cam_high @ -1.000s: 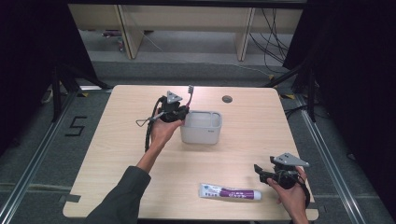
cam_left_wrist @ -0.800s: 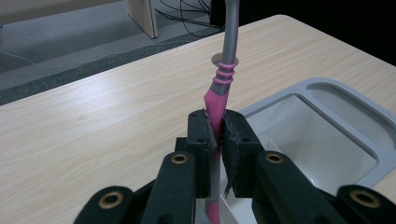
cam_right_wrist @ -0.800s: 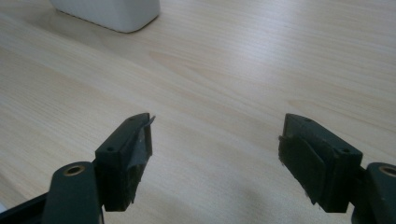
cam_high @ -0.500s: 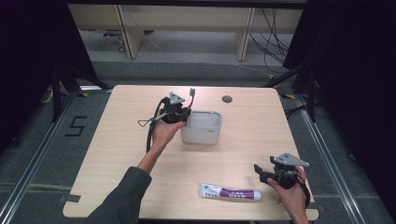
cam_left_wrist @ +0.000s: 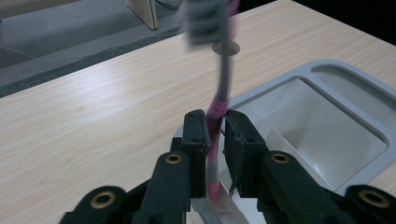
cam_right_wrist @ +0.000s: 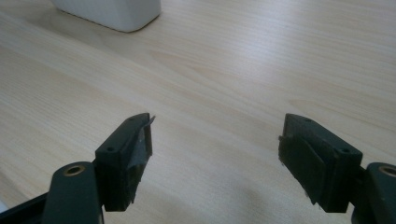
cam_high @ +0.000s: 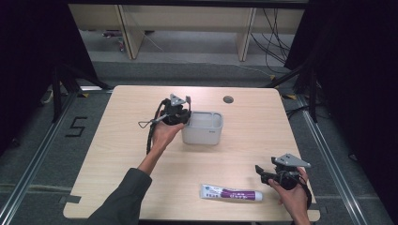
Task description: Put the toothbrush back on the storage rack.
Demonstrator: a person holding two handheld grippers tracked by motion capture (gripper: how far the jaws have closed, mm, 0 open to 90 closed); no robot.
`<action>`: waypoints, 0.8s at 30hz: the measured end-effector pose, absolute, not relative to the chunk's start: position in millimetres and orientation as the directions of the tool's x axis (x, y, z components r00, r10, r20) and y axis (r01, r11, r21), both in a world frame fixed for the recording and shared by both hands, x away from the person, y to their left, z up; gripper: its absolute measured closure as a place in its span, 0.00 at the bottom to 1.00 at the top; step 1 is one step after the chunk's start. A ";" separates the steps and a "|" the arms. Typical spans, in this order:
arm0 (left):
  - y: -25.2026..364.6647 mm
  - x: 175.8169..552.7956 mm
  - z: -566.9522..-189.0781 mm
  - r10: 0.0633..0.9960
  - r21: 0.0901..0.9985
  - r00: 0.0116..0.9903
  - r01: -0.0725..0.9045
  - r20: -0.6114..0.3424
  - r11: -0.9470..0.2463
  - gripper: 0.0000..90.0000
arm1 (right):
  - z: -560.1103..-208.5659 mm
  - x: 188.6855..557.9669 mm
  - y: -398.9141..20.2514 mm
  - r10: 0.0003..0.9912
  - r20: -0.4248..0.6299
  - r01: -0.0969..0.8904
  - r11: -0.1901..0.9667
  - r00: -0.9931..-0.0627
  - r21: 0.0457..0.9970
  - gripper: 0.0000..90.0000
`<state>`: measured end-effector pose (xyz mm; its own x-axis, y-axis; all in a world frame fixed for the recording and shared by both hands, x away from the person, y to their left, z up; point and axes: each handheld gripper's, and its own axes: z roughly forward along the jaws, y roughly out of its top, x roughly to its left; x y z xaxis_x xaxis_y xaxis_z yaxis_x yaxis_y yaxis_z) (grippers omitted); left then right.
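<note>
My left gripper (cam_high: 182, 111) is shut on the handle of a pink and grey toothbrush (cam_left_wrist: 222, 91). The brush stands upright with its blurred bristle head at the top, and its lower end is over the left edge of a pale grey two-compartment holder (cam_left_wrist: 355, 79). In the high view the holder (cam_high: 202, 137) sits mid-table, just right of my left hand. My right gripper (cam_high: 263, 172) rests near the front right corner. Its jaws (cam_right_wrist: 219, 135) are wide open over bare wood. A white and purple toothpaste tube (cam_high: 231, 193) lies flat just to its left.
The holder's corner (cam_right_wrist: 116, 11) shows at the top of the right gripper view. A round dark cable hole (cam_high: 228, 99) sits near the table's far edge. Wooden furniture legs (cam_high: 129, 33) and cables stand on the floor beyond the table.
</note>
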<state>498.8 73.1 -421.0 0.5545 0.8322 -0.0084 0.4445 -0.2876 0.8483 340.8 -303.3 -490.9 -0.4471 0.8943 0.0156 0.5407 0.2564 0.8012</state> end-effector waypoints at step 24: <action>83.0 472.7 -394.8 0.841 0.842 0.541 0.454 0.001 -0.293 0.39 | -491.5 340.7 -303.9 0.902 0.014 0.541 0.246 -0.432 0.804 0.29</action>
<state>472.7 83.0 -394.8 0.5410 0.8410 0.0010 0.4537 -0.2928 0.8417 340.7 -303.9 -491.5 -0.4317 0.9019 0.0140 0.5408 0.2464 0.8042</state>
